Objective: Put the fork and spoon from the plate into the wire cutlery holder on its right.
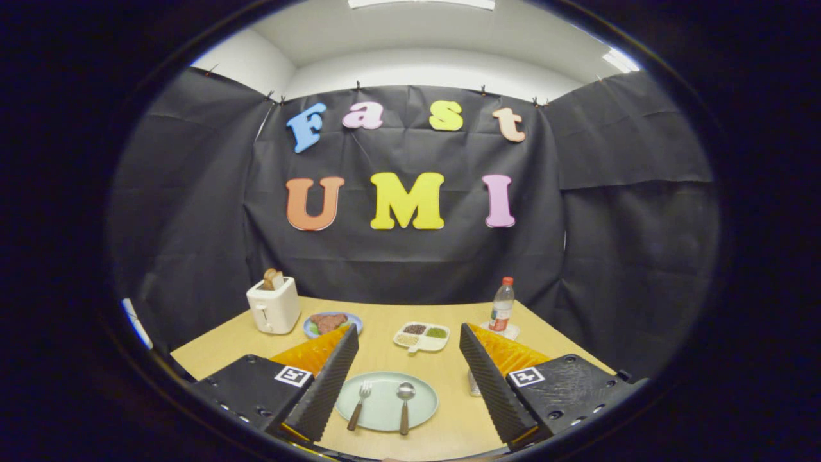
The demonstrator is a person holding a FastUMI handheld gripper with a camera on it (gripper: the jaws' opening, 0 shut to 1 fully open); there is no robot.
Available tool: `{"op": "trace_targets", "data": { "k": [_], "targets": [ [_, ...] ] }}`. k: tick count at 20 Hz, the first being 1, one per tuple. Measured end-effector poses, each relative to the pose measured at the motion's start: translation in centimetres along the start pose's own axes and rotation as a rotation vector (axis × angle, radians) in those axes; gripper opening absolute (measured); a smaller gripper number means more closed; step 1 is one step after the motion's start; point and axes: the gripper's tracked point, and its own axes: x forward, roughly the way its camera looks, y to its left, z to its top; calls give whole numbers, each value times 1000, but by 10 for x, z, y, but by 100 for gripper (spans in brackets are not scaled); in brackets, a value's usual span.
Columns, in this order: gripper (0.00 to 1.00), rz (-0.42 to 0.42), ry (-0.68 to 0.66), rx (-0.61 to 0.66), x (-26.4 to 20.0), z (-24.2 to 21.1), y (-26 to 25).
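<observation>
Hand-held gripper (405, 372) fingers wide apart, plate (387, 410), fork (360, 404), spoon (405, 406) between.

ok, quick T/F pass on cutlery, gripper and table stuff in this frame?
1. The fork and spoon lie on the plate. True.
2. The gripper is shut on the spoon. False: fingers wide open, touching nothing.
3. The toaster has bread in it. True.
4. The bottle lies on its side. False: upright.
5. The fork is right of the spoon. False: it lies left.
</observation>
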Motion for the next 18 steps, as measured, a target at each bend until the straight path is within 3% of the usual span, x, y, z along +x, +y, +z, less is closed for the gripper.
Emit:
{"op": "trace_targets", "data": {
  "k": [10,18],
  "targets": [
    [96,-1,294,-13,58,-97,-4],
    [96,12,451,-7,80,-153,-4]
  ]
}}
